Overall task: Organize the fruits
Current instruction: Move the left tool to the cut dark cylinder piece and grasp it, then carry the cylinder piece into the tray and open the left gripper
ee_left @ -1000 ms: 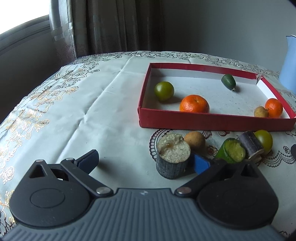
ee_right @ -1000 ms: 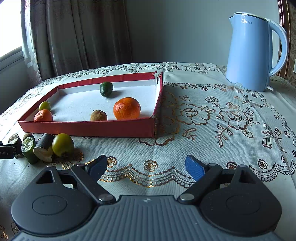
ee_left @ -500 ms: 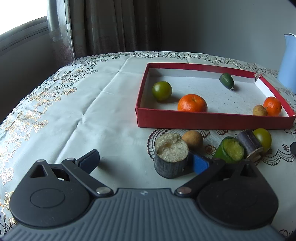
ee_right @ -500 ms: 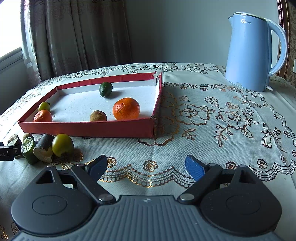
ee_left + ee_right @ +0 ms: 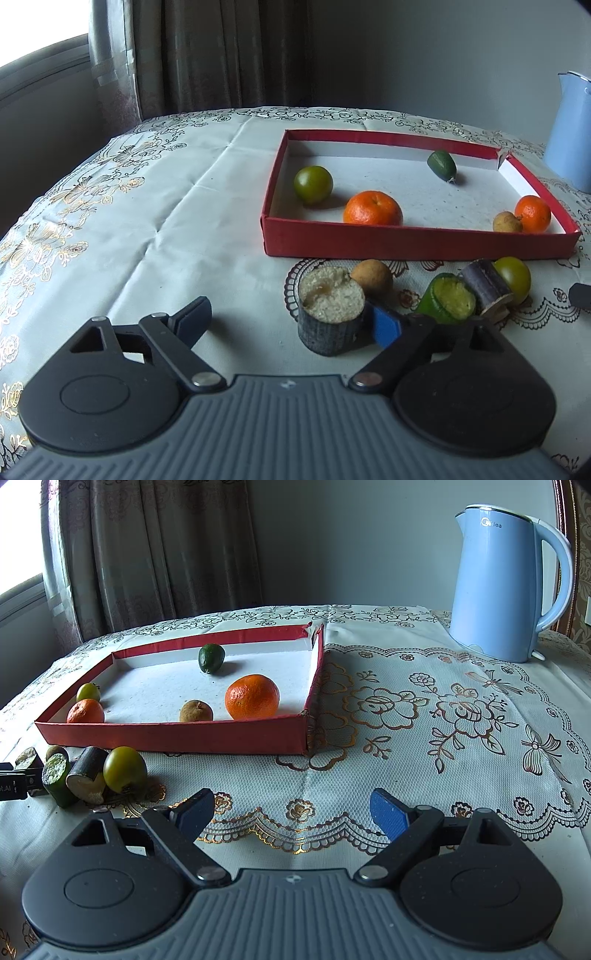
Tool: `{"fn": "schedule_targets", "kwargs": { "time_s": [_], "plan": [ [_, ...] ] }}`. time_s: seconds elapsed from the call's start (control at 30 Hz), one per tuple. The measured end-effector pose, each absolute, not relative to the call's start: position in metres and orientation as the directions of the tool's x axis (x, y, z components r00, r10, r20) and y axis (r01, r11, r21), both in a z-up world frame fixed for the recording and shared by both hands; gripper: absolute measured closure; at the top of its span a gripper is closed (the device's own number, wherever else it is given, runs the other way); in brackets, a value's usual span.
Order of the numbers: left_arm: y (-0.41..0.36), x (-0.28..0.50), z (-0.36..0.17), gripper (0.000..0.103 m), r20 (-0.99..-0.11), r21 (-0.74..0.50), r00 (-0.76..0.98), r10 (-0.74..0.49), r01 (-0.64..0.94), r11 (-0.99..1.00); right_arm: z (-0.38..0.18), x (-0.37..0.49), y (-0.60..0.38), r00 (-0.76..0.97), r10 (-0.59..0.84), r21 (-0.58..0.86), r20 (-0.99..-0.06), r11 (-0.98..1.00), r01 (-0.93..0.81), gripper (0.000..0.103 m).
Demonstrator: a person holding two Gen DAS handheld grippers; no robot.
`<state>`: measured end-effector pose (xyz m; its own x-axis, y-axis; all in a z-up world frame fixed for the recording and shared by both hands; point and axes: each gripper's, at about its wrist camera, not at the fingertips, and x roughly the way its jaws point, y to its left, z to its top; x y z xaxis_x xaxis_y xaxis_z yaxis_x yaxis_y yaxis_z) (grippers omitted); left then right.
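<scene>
A dark-barked sugarcane stump (image 5: 330,314) stands on the tablecloth between the fingers of my left gripper (image 5: 290,321). The jaws are closing. The blue right pad (image 5: 386,326) lies against the stump and the left pad is still well clear. Beside the stump lie a brown longan (image 5: 371,275), a cut green piece (image 5: 448,301), a second cane piece (image 5: 485,290) and a yellow-green fruit (image 5: 513,273). Behind them the red tray (image 5: 417,242) holds a green fruit (image 5: 313,184), two oranges (image 5: 372,208), a longan and a dark green fruit (image 5: 441,165). My right gripper (image 5: 291,812) is open over bare cloth.
A light blue kettle (image 5: 498,583) stands at the back right of the table. Curtains and a window sill lie beyond the far left edge. The embroidered cloth right of the tray (image 5: 306,716) carries nothing else. The left gripper's tip (image 5: 14,782) shows beside the loose fruit.
Both fingers of my left gripper have moved inward around the sugarcane stump, which has stayed put. The right gripper's view is unchanged.
</scene>
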<state>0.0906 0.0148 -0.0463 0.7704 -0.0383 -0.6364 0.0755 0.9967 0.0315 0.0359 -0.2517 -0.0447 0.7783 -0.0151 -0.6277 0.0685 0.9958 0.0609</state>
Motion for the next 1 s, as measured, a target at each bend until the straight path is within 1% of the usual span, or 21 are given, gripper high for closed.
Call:
{"fn": "schedule_targets", "kwargs": {
  "time_s": [0.07, 0.1, 0.13, 0.17, 0.23, 0.27, 0.3, 0.33, 0.4, 1.0],
  "plan": [
    [0.014, 0.089, -0.046, 0.022, -0.629, 0.031, 0.776, -0.046, 0.085, 0.996, -0.045, 0.036, -0.252, 0.778, -0.015, 0.061, -0.628, 0.996, 0.068, 0.011],
    [0.013, 0.087, -0.046, 0.028, -0.625, 0.029, 0.779, -0.054, 0.093, 0.995, -0.045, 0.036, -0.252, 0.778, -0.015, 0.061, -0.628, 0.996, 0.068, 0.011],
    [0.013, 0.086, -0.046, 0.036, -0.621, 0.031, 0.782, -0.058, 0.098, 0.995, -0.045, 0.036, -0.252, 0.778, -0.015, 0.061, -0.628, 0.996, 0.068, 0.011],
    [0.012, 0.085, -0.046, 0.039, -0.618, 0.028, 0.783, -0.066, 0.106, 0.994, -0.045, 0.036, -0.252, 0.778, -0.015, 0.061, -0.628, 0.996, 0.068, 0.011],
    [0.01, 0.083, -0.045, 0.05, -0.611, 0.026, 0.787, -0.085, 0.127, 0.992, -0.045, 0.036, -0.252, 0.778, -0.015, 0.061, -0.628, 0.996, 0.068, 0.011],
    [0.008, 0.082, -0.045, 0.053, -0.608, 0.031, 0.789, -0.086, 0.132, 0.991, -0.045, 0.036, -0.252, 0.778, -0.015, 0.061, -0.628, 0.996, 0.068, 0.011],
    [0.007, 0.081, -0.045, 0.06, -0.604, 0.036, 0.792, -0.086, 0.136, 0.99, -0.045, 0.036, -0.252, 0.778, -0.015, 0.061, -0.628, 0.996, 0.068, 0.011],
    [0.006, 0.08, -0.045, 0.07, -0.601, 0.045, 0.795, -0.08, 0.134, 0.99, -0.045, 0.036, -0.252, 0.778, -0.015, 0.061, -0.628, 0.996, 0.068, 0.011],
    [0.004, 0.079, -0.045, 0.072, -0.596, 0.064, 0.801, -0.056, 0.117, 0.991, -0.045, 0.036, -0.252, 0.778, -0.014, 0.062, -0.627, 0.996, 0.068, 0.011],
    [0.009, 0.074, -0.041, 0.072, -0.576, 0.081, 0.818, -0.011, 0.07, 0.994, -0.045, 0.036, -0.251, 0.779, -0.014, 0.062, -0.627, 0.996, 0.068, 0.011]
  ]
}}
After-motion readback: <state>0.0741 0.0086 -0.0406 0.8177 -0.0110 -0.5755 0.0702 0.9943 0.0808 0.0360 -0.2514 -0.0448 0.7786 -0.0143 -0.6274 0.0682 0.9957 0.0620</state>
